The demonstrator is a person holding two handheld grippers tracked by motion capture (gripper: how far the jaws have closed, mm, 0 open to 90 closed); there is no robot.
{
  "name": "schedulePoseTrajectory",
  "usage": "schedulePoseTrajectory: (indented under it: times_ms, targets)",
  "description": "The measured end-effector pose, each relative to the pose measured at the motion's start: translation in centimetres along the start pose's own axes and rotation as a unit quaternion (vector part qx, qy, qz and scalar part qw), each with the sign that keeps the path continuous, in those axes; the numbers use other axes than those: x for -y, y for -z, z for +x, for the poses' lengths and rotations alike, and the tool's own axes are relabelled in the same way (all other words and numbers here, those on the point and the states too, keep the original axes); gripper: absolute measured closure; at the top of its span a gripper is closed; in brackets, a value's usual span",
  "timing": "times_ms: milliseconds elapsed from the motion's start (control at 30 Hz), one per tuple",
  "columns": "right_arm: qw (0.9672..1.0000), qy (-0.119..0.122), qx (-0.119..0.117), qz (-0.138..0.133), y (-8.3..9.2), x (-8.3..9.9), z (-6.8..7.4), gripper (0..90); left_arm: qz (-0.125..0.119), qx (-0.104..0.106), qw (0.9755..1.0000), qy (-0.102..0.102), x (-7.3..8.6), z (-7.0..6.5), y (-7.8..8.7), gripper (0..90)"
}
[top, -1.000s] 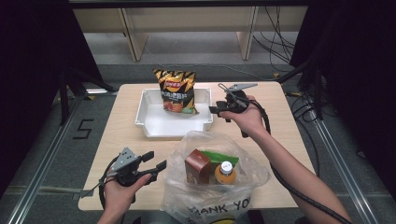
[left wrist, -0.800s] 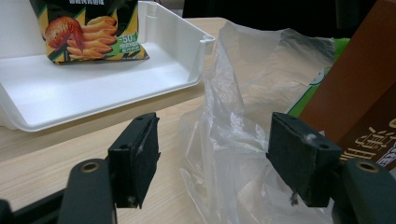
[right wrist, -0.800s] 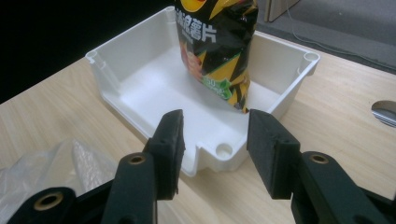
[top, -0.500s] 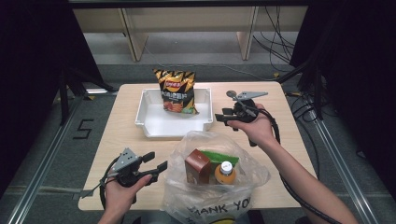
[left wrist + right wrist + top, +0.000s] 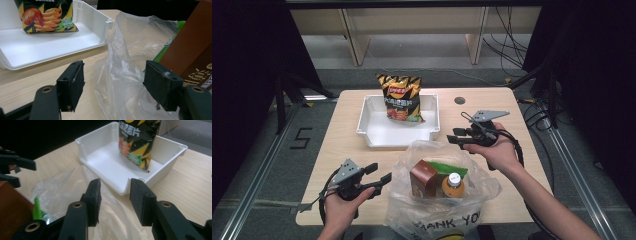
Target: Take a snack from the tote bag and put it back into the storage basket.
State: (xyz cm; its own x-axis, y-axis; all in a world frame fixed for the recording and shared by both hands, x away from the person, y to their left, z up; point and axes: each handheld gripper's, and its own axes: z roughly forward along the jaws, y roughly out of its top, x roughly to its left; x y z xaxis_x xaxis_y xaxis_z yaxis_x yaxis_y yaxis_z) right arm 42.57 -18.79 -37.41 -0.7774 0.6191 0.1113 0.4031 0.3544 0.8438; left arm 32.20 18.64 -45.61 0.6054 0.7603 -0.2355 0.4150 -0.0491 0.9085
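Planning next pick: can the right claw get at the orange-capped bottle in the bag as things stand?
Probably yes: the plastic bag gapes upward, the bottle stands uncovered beside the brown carton, and the right claw is empty just beyond it.

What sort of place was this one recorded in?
Probably a lab or data-collection bay, not a home: a lone wooden table on a grey floor with metal floor rails, loose cables behind, and dark curtains at both sides.

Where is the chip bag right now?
In the high view, the chip bag stands in the white bin at the table's far middle, beyond the plastic bag.
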Motion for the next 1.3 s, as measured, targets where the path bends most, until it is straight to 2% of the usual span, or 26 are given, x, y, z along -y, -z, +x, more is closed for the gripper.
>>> schedulePoseTrajectory:
  times_ms: [33, 67, 133, 167, 267, 333, 400, 433, 633, 700, 733, 767, 800, 867, 900, 933, 967, 1000, 1033, 1067, 1100, 1133, 1167, 1200, 1233, 1300]
  targets:
    - [1.0, 0.005, 0.002, -0.003, 0.2, 0.1, 0.1, 63.2, 0.0, 0.0, 1.0, 0.0, 0.0, 0.0, 0.0, 31.9]
    - [1.0, -0.004, -0.005, -0.002, 0.4, 0.3, 0.5, 63.8, -0.001, -0.001, 1.0, 0.0, 0.0, 0.0, 0.0, 31.9]
    - [0.9999, -0.001, -0.012, 0.001, 0.7, 0.5, 0.8, 64.3, -0.002, 0.002, 1.0, 0.002, 0.0, 0.1, 0.0, 31.9]
    - [0.9998, 0.012, -0.014, -0.003, 0.8, 0.6, 0.9, 64.6, -0.001, 0.002, 1.0, 0.002, 0.0, 0.1, 0.0, 31.9]
    - [0.9995, 0.004, -0.031, 0.0, 1.1, 1.0, 1.6, 65.5, 0.001, -0.004, 1.0, 0.002, 0.0, 0.1, 0.1, 31.9]
    - [0.9991, 0.019, -0.039, -0.007, 1.1, 1.3, 1.7, 65.8, -0.002, 0.001, 1.0, 0.003, 0.1, 0.1, 0.0, 31.9]
    - [0.9988, 0.014, -0.047, -0.001, 1.1, 1.6, 2.0, 65.8, -0.001, 0.001, 1.0, 0.004, 0.1, 0.1, 0.0, 31.9]
    - [0.9991, 0.013, -0.04, 0.001, 1.2, 1.8, 2.2, 65.8, -0.001, 0.001, 1.0, 0.004, 0.1, 0.1, 0.0, 31.9]
    - [0.9986, 0.023, -0.048, -0.006, 1.6, 2.1, 2.4, 65.4, -0.001, 0.0, 1.0, 0.003, 0.1, 0.1, 0.0, 31.9]
    - [0.998, 0.025, -0.058, -0.005, 1.9, 2.3, 2.5, 64.6, -0.001, 0.0, 1.0, 0.003, 0.1, 0.1, 0.0, 31.9]
    - [0.9983, 0.016, -0.056, -0.004, 2.0, 2.4, 2.7, 64.2, -0.001, 0.0, 1.0, 0.004, 0.1, 0.1, 0.0, 31.9]
    - [0.9983, 0.019, -0.054, -0.013, 2.0, 2.5, 2.7, 63.7, -0.001, 0.0, 1.0, 0.004, 0.1, 0.1, 0.0, 31.9]
    - [0.9978, 0.034, -0.057, -0.007, 2.1, 2.6, 2.5, 63.1, 0.001, -0.004, 1.0, 0.003, 0.1, 0.1, 0.0, 31.9]
    - [0.9977, 0.014, -0.066, -0.006, 2.2, 2.9, 2.8, 62.0, 0.001, -0.003, 1.0, 0.004, 0.1, 0.1, 0.0, 31.9]
    - [0.9976, 0.026, -0.064, -0.008, 2.3, 2.9, 2.7, 61.5, 0.001, -0.003, 1.0, 0.004, 0.1, 0.1, 0.0, 31.9]
    - [0.9979, 0.02, -0.062, -0.004, 2.5, 3.0, 2.7, 60.9, 0.002, -0.003, 1.0, 0.005, 0.1, 0.1, -0.1, 31.9]
    - [0.9973, 0.031, -0.065, -0.013, 2.5, 3.1, 2.6, 60.4, 0.003, -0.002, 1.0, 0.002, 0.0, 0.2, -0.1, 31.9]
    - [0.9975, 0.019, -0.067, -0.008, 2.7, 3.2, 2.8, 60.1, 0.003, -0.001, 1.0, 0.001, 0.0, 0.2, -0.1, 31.9]
    - [0.9976, 0.021, -0.065, -0.012, 2.8, 3.3, 2.8, 60.0, 0.001, 0.003, 1.0, 0.002, 0.0, 0.2, -0.2, 31.9]
    - [0.9974, 0.025, -0.066, -0.015, 2.8, 3.4, 2.7, 59.8, 0.003, -0.002, 1.0, 0.003, 0.0, 0.1, -0.2, 31.9]
    - [0.9979, 0.013, -0.061, -0.015, 2.9, 3.6, 2.8, 59.6, 0.002, 0.0, 1.0, 0.004, 0.0, 0.1, -0.2, 31.8]
    - [0.9979, 0.013, -0.063, -0.006, 3.0, 3.8, 2.7, 59.4, 0.002, 0.003, 1.0, 0.004, 0.1, 0.1, -0.3, 31.9]
    - [0.9976, 0.021, -0.065, -0.009, 2.9, 3.9, 2.6, 59.2, 0.002, 0.003, 1.0, 0.003, 0.1, 0.1, -0.3, 31.8]
    - [0.9979, 0.017, -0.062, -0.007, 3.0, 4.0, 2.6, 59.1, 0.003, 0.003, 1.0, 0.002, 0.1, 0.1, -0.3, 31.9]
    - [0.998, 0.019, -0.058, -0.019, 3.0, 4.1, 2.6, 59.0, 0.003, 0.003, 1.0, 0.0, 0.1, 0.1, -0.3, 31.9]
    - [0.9979, 0.018, -0.061, -0.01, 3.1, 4.0, 2.6, 58.7, 0.004, 0.002, 1.0, 0.001, 0.1, 0.1, -0.3, 31.8]
